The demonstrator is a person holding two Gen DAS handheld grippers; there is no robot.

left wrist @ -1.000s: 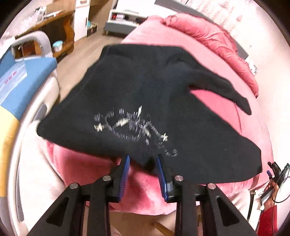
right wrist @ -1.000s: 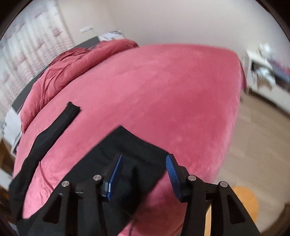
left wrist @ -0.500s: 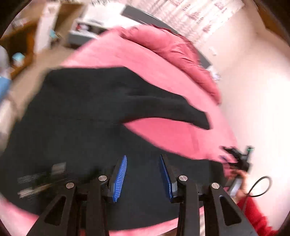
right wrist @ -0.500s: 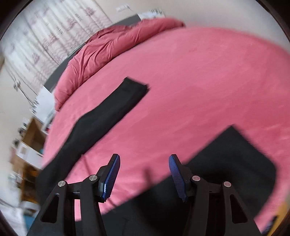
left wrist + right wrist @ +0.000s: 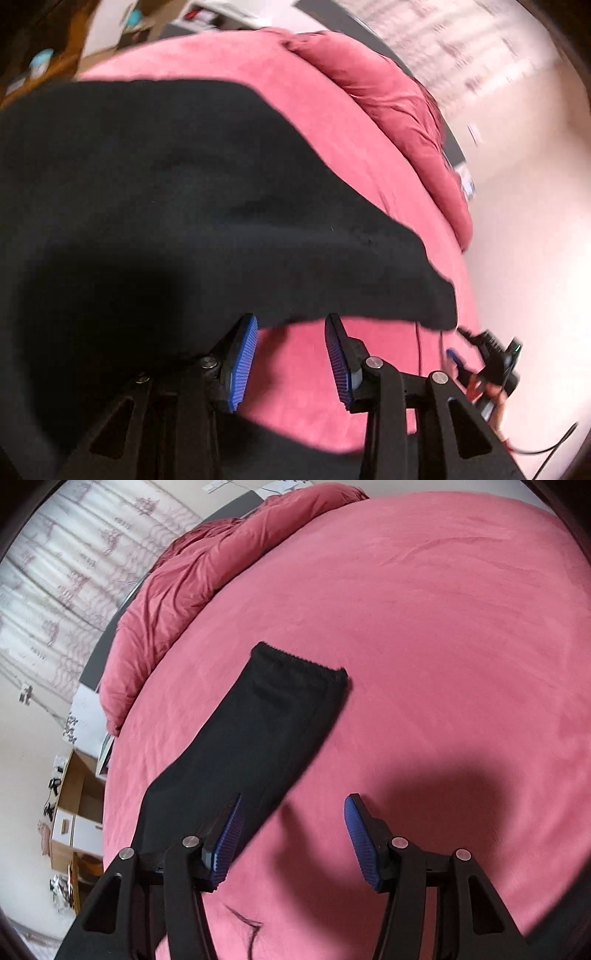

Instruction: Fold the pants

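Black knit pants (image 5: 177, 206) lie spread on pink velvet bed (image 5: 424, 627). Left claw (image 5: 291, 360) has just been opening, nothing between its pads. Right claw (image 5: 291, 840) gapes, empty.

My left tool (image 5: 291, 363) is a black frame with triangular cut-outs, silver round screws at the joints and ribbed blue pads (image 5: 243, 363). My right tool (image 5: 291, 843) is built alike: black arms, silver screws, ribbed blue pads (image 5: 364, 843).

Black pants (image 5: 155, 206) run off the left wrist view's left edge, and blurred furniture (image 5: 110, 26) behind is unreadable.
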